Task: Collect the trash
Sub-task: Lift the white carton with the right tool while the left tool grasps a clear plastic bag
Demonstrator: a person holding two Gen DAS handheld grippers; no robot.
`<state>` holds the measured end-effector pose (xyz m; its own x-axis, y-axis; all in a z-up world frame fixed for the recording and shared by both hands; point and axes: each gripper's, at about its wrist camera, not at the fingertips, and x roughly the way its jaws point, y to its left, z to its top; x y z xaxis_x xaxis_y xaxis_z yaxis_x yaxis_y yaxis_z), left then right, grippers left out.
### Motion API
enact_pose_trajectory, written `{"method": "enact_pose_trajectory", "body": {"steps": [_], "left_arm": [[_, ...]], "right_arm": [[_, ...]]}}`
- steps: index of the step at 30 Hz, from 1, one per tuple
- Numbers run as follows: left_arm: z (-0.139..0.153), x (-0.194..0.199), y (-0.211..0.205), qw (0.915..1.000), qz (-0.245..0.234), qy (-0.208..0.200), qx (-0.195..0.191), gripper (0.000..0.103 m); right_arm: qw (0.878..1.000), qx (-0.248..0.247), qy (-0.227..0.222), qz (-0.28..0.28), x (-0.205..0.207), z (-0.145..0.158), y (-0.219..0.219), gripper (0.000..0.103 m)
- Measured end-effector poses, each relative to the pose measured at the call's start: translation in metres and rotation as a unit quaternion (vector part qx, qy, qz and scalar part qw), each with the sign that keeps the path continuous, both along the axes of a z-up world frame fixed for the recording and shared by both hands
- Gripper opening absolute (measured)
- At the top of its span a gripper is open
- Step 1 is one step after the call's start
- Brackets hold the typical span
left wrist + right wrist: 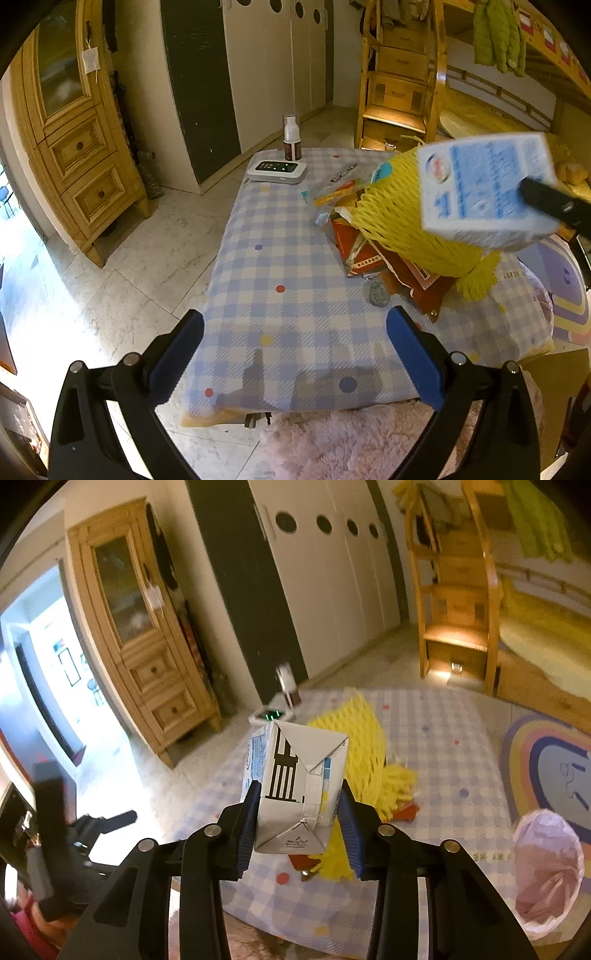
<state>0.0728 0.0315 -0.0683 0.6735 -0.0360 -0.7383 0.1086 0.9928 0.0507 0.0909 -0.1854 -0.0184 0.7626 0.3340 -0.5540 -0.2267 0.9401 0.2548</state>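
Observation:
My right gripper (299, 808) is shut on a white and blue milk carton (299, 790) and holds it in the air above the checked table (443, 760). The carton (484, 188) also shows at the right of the left wrist view, blurred. Under it lies yellow foam fruit netting (402, 221), (365, 753) on red and orange wrappers (373, 254). A crumpled grey foil ball (377, 293) lies by the wrappers. My left gripper (295, 354) is open and empty over the near end of the table (280, 258). A bin with a pink bag (546, 871) stands right of the table.
A white device with green lights (277, 170) and a brown bottle with a white cap (291, 138) stand at the table's far end. A pink fluffy rug (351, 439) lies below. A wooden cabinet (70, 140) stands left, a bunk bed stair (399, 85) behind.

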Motion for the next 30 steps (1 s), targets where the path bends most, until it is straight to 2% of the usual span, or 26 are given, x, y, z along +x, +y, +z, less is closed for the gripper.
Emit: {"method": "enact_pose_trajectory", "body": {"steps": [4,8,11,15,18,27,29,30], "left_arm": [[0.0,0.003,0.001,0.9999,-0.002,-0.014,0.005,0.096],[0.0,0.018,0.002,0.9996,-0.009,-0.028,-0.003,0.096],[0.0,0.032,0.003,0.999,-0.022,-0.03,-0.023,0.086],[-0.002,0.057,-0.003,0.9977,-0.047,-0.03,-0.038,0.064],[-0.005,0.071,-0.01,0.9969,-0.062,-0.031,-0.038,0.056],[-0.024,0.112,-0.031,0.9959,-0.088,-0.02,0.006,0.04],[-0.028,0.117,-0.035,0.9952,-0.095,-0.018,0.018,0.035],[-0.03,0.121,-0.037,0.9948,-0.099,-0.015,0.022,0.029]], "right_arm": [[0.999,-0.032,-0.029,-0.023,-0.013,0.019,-0.005,0.041],[0.995,-0.073,-0.037,-0.052,-0.018,0.019,-0.013,0.041],[0.993,-0.089,-0.028,-0.075,-0.016,0.011,-0.023,0.041],[0.993,-0.087,-0.015,-0.083,-0.01,0.001,-0.03,0.041],[0.993,-0.089,-0.008,-0.077,-0.004,-0.005,-0.027,0.041],[0.992,-0.107,0.0,-0.072,0.01,-0.014,-0.019,0.041],[0.992,-0.107,0.001,-0.072,0.01,-0.014,-0.023,0.041],[0.992,-0.107,0.001,-0.072,0.01,-0.013,-0.022,0.041]]}}
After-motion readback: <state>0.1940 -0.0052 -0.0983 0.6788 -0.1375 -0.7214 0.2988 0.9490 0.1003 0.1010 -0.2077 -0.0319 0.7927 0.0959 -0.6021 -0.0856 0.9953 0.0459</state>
